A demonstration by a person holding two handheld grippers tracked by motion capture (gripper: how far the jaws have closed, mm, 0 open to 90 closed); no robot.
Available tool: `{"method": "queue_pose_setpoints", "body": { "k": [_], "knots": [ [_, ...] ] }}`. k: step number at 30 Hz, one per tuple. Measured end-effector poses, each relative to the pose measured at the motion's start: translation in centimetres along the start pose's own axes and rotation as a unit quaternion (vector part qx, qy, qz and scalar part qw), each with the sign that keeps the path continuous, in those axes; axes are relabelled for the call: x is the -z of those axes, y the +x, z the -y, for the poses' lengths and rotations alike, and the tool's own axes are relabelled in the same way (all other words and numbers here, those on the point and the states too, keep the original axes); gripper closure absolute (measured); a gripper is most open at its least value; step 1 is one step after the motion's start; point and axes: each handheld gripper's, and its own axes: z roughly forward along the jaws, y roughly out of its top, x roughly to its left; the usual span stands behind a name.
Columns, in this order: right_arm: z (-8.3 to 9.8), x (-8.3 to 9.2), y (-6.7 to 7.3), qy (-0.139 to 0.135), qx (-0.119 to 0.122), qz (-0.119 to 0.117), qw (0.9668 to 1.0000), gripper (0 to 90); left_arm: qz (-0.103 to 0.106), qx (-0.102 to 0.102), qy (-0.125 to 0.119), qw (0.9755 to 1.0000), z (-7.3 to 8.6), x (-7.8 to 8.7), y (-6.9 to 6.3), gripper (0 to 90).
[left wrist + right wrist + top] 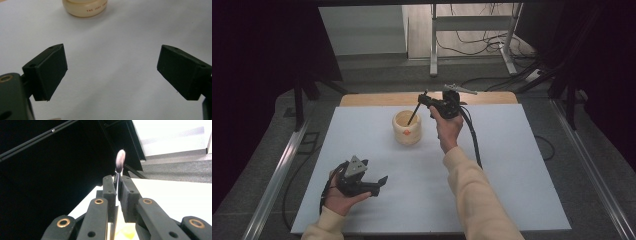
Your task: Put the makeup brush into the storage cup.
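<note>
A cream-coloured cup [407, 128] stands on the white table top [512, 165], a little behind its middle. My right gripper [424, 99] hovers just right of the cup's rim, shut on a thin brush [414, 113]. The brush's dark handle slants down into the cup. In the right gripper view the brush [120, 161] pokes past the shut gripper [116, 180], with its soft pinkish bristle tip above the jaws. My left gripper [379, 182] rests low at the table's front left, open with nothing in it. The left gripper view has the gripper [112, 65] facing the cup [85, 7].
A wooden strip [377, 99] borders the table's far edge. Metal rails [277, 170] run along both sides on the grey floor. Behind stand a metal frame's legs [433, 55] and loose cables [477, 42]. Dark curtains hang left and right.
</note>
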Motion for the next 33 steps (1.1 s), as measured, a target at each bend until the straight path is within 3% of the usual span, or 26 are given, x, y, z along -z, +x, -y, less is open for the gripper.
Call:
{"method": "queue_pose_setpoints", "body": {
  "k": [6, 7, 9, 10, 11, 14, 22, 33],
  "knots": [
    [0.4, -0.5, 0.1, 0.009, 0.002, -0.001, 1.0, 81.9, 0.0, -0.001, 0.0, 1.0, 0.0, 0.0, 0.0, 9.6],
    [0.5, -0.7, 0.1, 0.01, 0.007, -0.003, 0.9999, 74.9, 0.0, -0.001, 0.0, 1.0, 0.0, 0.0, 0.0, 9.6],
    [0.7, -1.4, -0.1, 0.04, -0.001, -0.026, 0.9989, 46.5, 0.001, -0.001, 0.0, 1.0, 0.0, 0.0, 0.0, 9.6],
    [0.8, -1.5, 0.0, 0.049, 0.011, -0.015, 0.9986, 38.0, 0.0, -0.001, 0.0, 1.0, 0.0, 0.0, 0.0, 9.6],
    [0.9, -1.5, 0.2, 0.051, 0.023, -0.004, 0.9984, 30.6, 0.001, -0.001, 0.0, 1.0, 0.0, 0.1, 0.0, 9.6],
    [0.6, -0.8, 0.1, 0.051, 0.013, -0.003, 0.9986, 15.8, 0.0, -0.001, 0.001, 1.0, 0.0, 0.1, 0.0, 9.6],
    [0.2, 0.9, -0.3, 0.057, 0.021, 0.011, 0.9981, 13.1, 0.0, -0.002, 0.0, 1.0, 0.0, 0.0, -0.1, 9.6],
    [0.3, 2.6, -0.5, 0.062, 0.032, 0.008, 0.9976, 12.6, -0.001, -0.002, 0.0, 1.0, 0.0, 0.0, 0.0, 9.5]
  ]
}}
